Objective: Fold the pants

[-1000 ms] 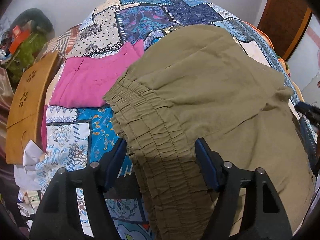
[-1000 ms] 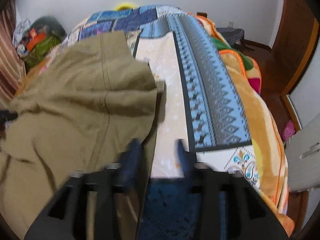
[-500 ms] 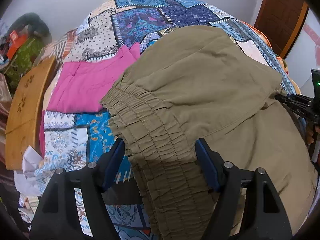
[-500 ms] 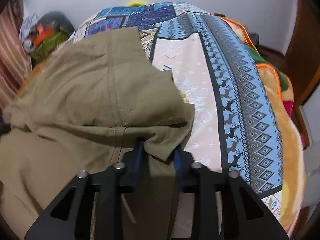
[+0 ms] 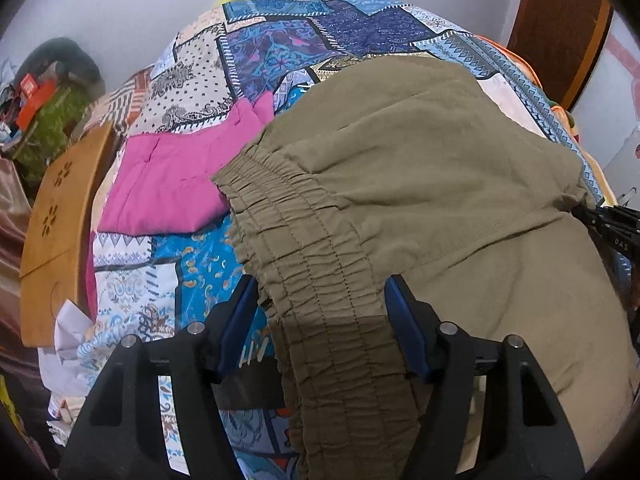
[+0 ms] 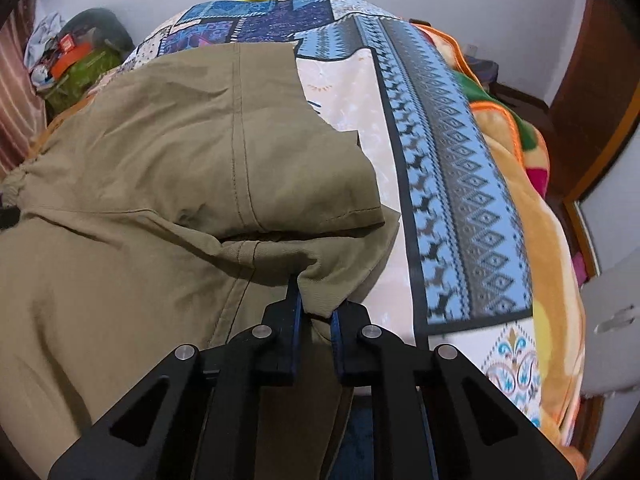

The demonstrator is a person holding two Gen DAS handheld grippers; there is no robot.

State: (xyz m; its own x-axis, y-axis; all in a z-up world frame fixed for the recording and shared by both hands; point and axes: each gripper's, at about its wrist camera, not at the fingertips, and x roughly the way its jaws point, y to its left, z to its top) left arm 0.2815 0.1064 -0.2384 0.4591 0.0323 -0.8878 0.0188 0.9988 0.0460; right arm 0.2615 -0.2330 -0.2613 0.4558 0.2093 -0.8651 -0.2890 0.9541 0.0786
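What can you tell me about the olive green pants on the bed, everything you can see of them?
The olive pants are a soft, matte woven cloth with a gathered elastic waistband and stitched seams. They lie partly folded on the patterned bedspread, one layer lapped over another, their edge over a pink garment. The left gripper straddles the waistband, jaws wide, having just closed a little. The right gripper has just closed, pinching a bunched fold by the hem.

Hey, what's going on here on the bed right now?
A person with a gripper in each hand is folding olive pants on a patterned bedspread. The right gripper has just closed, pinching a bunch of the cloth at the hem end. The left gripper straddles the elastic waistband, its fingers narrowing slightly but not yet clamped.
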